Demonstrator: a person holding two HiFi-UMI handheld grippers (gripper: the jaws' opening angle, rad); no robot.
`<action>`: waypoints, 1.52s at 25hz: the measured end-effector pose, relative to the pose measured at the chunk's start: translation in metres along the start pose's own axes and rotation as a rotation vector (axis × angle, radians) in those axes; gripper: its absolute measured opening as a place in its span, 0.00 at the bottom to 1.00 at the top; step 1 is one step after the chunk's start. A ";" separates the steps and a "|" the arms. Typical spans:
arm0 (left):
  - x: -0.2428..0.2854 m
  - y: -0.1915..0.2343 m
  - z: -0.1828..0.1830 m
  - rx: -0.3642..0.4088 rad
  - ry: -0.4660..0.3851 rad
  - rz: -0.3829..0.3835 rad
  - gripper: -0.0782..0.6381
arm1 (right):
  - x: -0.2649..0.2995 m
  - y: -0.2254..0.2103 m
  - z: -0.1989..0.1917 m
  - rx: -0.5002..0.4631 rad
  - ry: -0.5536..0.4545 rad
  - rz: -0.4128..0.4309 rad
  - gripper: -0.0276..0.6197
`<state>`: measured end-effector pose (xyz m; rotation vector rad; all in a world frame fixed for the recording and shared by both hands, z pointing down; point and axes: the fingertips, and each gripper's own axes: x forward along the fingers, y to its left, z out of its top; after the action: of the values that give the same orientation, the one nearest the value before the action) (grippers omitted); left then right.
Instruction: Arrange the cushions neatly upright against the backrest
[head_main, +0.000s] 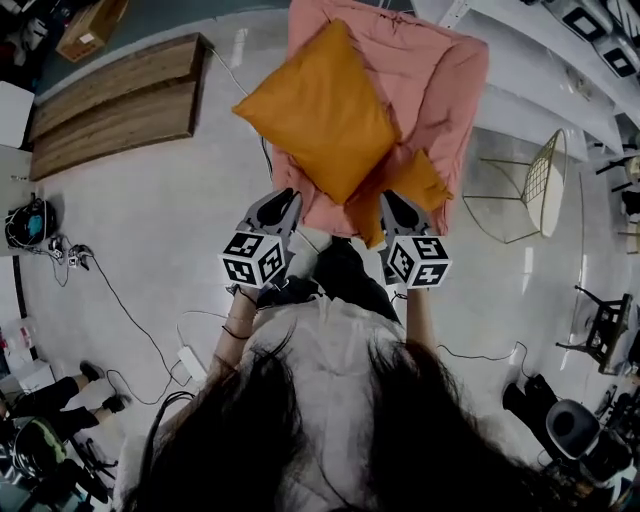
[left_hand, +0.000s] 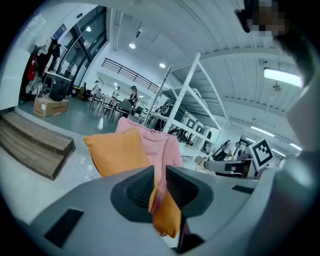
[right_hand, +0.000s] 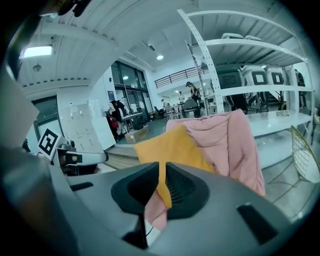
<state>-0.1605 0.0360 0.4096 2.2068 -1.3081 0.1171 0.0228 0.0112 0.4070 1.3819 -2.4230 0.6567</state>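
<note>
Head view: upper orange cushion (head_main: 320, 105) lay tilted on pink armchair (head_main: 445, 90) at 12 o'clock. Lower orange cushion (head_main: 415, 180) sat at 1 o'clock. Left gripper (head_main: 288, 198) and right gripper (head_main: 392, 202) jaws stood narrow, each pinching lower orange cushion's edge. Wire chair (right_hand: 305, 155) at 3 o'clock showed in head and right gripper views only.

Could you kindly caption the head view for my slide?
Left gripper and right gripper hold an orange cushion over the pink-draped chair.

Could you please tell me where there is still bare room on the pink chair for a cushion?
Bare pink cloth shows along the chair's right side and top edge, beside the large orange cushion. The front is crowded: the smaller cushion, the left claw and the right claw, each pinching orange fabric.
</note>
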 end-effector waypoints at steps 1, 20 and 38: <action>0.009 0.002 -0.001 -0.010 0.008 0.014 0.21 | 0.007 -0.009 0.003 -0.003 0.009 0.011 0.13; 0.104 0.086 -0.035 -0.306 0.043 0.334 0.39 | 0.193 -0.116 0.052 -0.312 0.200 0.326 0.13; 0.166 0.154 -0.079 -0.429 0.075 0.366 0.57 | 0.387 -0.173 0.027 -0.343 0.514 0.450 0.47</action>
<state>-0.1861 -0.1093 0.5984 1.5819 -1.5205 0.0495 -0.0245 -0.3646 0.5998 0.4611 -2.2742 0.5664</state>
